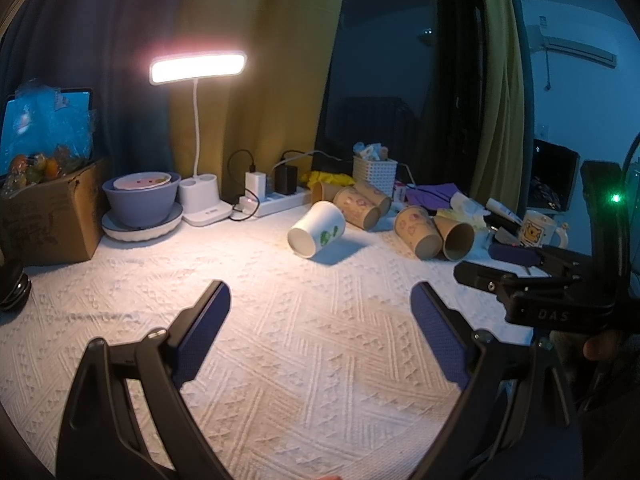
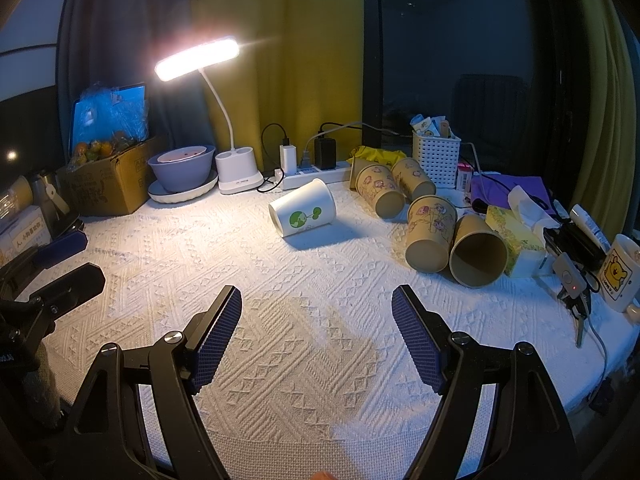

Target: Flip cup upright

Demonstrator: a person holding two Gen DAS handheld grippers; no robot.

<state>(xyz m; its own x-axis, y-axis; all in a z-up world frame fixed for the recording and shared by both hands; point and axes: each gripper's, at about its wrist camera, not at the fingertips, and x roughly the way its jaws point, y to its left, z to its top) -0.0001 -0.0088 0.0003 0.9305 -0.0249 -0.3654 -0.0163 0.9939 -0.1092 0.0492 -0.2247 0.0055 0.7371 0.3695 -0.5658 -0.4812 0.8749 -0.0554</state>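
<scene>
White textured tablecloth [image 2: 320, 360] under a desk lamp [image 2: 198, 58]; a white paper cup [image 2: 303, 213] lies on its side. Both the left gripper [image 1: 320, 300] and right gripper [image 2: 316, 304] hover well short with fingers spread and empty, so this looks like the approach, with closing on the cup's wall likely next.

Cup [image 2: 302, 208] on side mid-table; lamp [image 2: 238, 172] behind-left, basket [image 2: 436, 156] behind-right.

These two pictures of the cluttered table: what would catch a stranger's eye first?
Probably the glowing desk lamp at the back, lighting the white textured cloth. Next, the white cup with a green print lying on its side mid-table, with brown paper cups toppled to its right. Both views are framed below by wide-open black jaws with blue pads.
</scene>
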